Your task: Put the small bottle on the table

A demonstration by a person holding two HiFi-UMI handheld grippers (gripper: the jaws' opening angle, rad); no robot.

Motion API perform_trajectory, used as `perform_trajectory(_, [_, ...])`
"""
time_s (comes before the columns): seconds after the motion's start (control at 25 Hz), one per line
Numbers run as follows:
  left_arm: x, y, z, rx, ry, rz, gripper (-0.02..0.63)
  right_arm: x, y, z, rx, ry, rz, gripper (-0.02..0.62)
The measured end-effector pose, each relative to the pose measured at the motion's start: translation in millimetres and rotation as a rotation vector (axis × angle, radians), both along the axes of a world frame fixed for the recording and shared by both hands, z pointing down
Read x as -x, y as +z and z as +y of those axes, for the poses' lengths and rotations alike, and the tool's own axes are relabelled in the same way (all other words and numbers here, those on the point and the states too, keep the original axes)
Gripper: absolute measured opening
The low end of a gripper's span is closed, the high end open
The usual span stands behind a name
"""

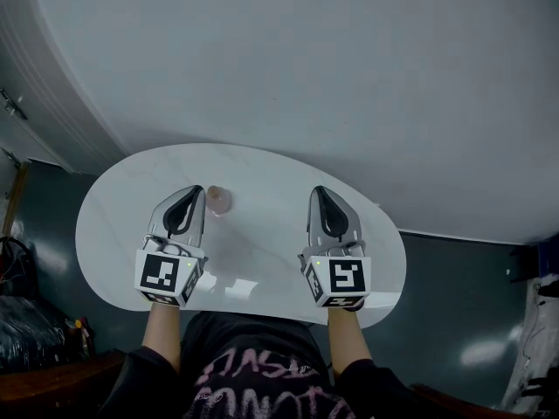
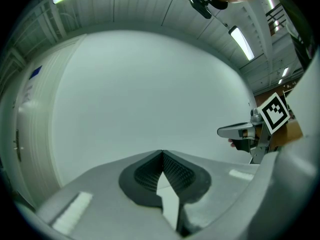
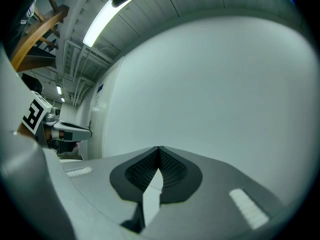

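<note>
Left gripper (image 1: 194, 192): the jaws are pressed together and nothing is held between them. It is held over the left half of the table (image 1: 113, 201).
Small bottle (image 1: 218, 200): it is seen from above, pinkish and apparently upright on the white tabletop. It stands just beside the left gripper's tip, on its right.
Task state: judging by this, the bottle is already set down.
Handling (judged): a light, stiff, very small item is to be expected. It would be easily tipped by a sideways touch. A smooth wall may slip between the pads. The material cannot be told.
Hold point (judged): the body is best taken from the side, below the cap, with the jaws level.
Right gripper (image 1: 320, 192): the jaws are pressed together and empty. It is held well apart from the bottle, over the table's right half.
Writing: no label or brand can be read on the bottle; it is too small in view. Black-and-white square markers are carried on both cubes, without words.
</note>
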State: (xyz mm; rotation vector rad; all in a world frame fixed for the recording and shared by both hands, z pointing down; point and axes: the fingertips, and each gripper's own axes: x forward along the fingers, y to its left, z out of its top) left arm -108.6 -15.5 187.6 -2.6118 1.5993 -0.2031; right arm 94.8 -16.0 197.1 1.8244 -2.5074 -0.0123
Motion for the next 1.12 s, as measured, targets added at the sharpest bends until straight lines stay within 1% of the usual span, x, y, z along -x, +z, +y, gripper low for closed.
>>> perform_trajectory(0.16, [0.8,-1.8,2.0,-0.024,0.005,-0.007,0.000,-0.6,-2.6,3.7,-0.008,0.005,0.010,0.008])
perform_trajectory(0.28, [-0.5,-2.3,2.9,-0.025,0.010,-0.010,0.000,-0.8,-3.0,5.3,-0.013,0.009,0.025,0.008])
perform_trajectory(0.44, [-0.8,-0.6,2.5,-0.025,0.008,-0.009,0.000,-1.6,-1.5,5.2,-0.014,0.005,0.014,0.008])
perform_trajectory(0.6, [-1.7,1.7,3.4,-0.001,0.004,0.005,0.000,-3.3,1.0,4.5,-0.012,0.002,0.012,0.008])
perform_trajectory(1.12, [1.5,2.2,8.5,-0.026,-0.001,0.006,0.000,-1.7,3.0,8.0,-0.012,-0.008,0.020,0.008])
